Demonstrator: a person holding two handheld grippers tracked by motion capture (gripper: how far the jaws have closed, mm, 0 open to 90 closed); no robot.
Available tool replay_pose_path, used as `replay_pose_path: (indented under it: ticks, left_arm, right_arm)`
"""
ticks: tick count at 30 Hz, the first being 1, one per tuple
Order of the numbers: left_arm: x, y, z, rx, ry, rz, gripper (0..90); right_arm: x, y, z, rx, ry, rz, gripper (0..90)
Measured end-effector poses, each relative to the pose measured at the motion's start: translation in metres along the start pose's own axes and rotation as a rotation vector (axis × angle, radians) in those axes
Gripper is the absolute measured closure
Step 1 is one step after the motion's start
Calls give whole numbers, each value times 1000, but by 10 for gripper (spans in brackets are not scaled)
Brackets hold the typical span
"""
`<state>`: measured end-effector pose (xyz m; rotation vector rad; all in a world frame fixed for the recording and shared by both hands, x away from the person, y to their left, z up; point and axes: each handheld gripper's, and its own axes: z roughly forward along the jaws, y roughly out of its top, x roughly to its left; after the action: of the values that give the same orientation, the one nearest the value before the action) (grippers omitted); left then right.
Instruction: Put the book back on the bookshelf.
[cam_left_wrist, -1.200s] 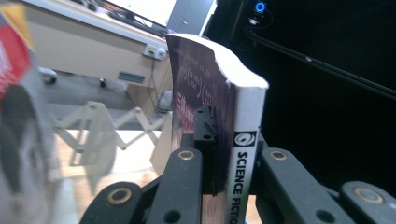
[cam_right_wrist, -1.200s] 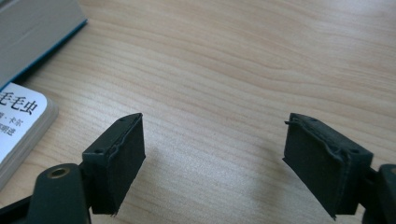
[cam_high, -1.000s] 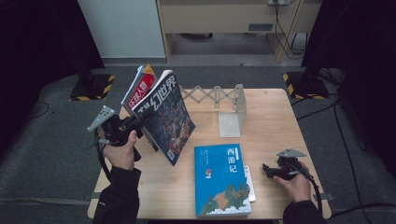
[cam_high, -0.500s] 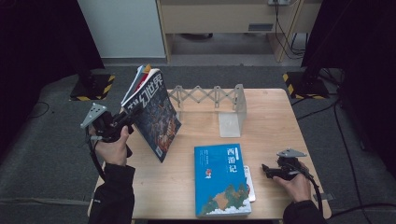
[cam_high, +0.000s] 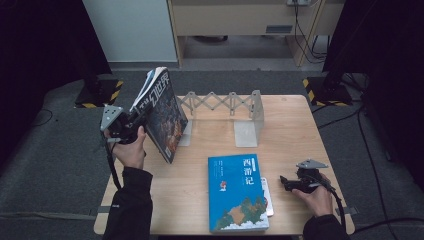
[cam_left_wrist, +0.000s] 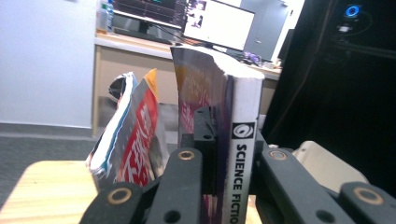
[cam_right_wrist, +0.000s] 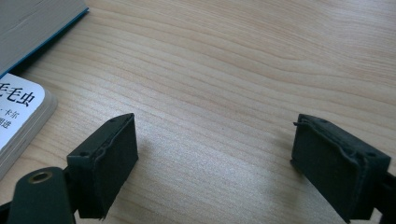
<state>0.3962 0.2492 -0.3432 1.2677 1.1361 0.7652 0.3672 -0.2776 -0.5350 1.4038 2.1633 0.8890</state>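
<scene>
While my left gripper (cam_high: 131, 123) has its jaws clamped on the spine edge of the science fiction magazine (cam_high: 162, 114), the whole thing hangs tilted over the left side of the table (cam_high: 210, 135), well above the wood. In the left gripper view the jaws pinch only a narrow strip beside the spine (cam_left_wrist: 240, 154), so I judge the grip shallow: the heavy, floppy pages could sag, pivot between the jaws, or slide out if I swing it.

A second magazine with a red cover (cam_left_wrist: 135, 140) stands just left of it in that view, and I cannot tell whether it is caught in the same grip or merely leaning. If it is loose, it may topple when I move.

Behind, the expanding metal book rack (cam_high: 222, 107) sits at the far middle of the table. Its end plates are close enough that a careless tilt could knock the rack or snag a cover.

My right gripper (cam_high: 290, 182) rests at the near right with jaws wide apart over bare wood, just right of the blue book (cam_high: 237, 192) and the small white book (cam_right_wrist: 18, 116) under it. Closing there grabs nothing.
</scene>
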Motion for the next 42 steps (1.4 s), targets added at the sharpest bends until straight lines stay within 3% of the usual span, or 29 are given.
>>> replay_pose_path:
  ticks: [5, 15, 21, 30, 33, 42]
  left_arm:
    - [-3, -7, 14, -8, 20, 3, 821]
    - [-18, -22, 39, -27, 82, 62, 822]
    - [-17, -33, 52, -31, 107, 43, 821]
    - [-10, -46, 59, -41, 170, 56, 821]
    - [-6, -46, 60, -52, 179, 51, 821]
    - [-4, -48, 59, -68, 198, 91, 821]
  right_arm:
    - [0, 0, 0, -1, 3, -1, 144]
    - [0, 0, 0, 2, 7, 2, 144]
    - [0, 0, 0, 0, 6, -3, 145]
    - [0, 0, 0, -1, 11, -5, 144]
    - [-1, 0, 1, -2, 10, -8, 143]
    - [-1, 0, 1, -5, 12, -11, 142]
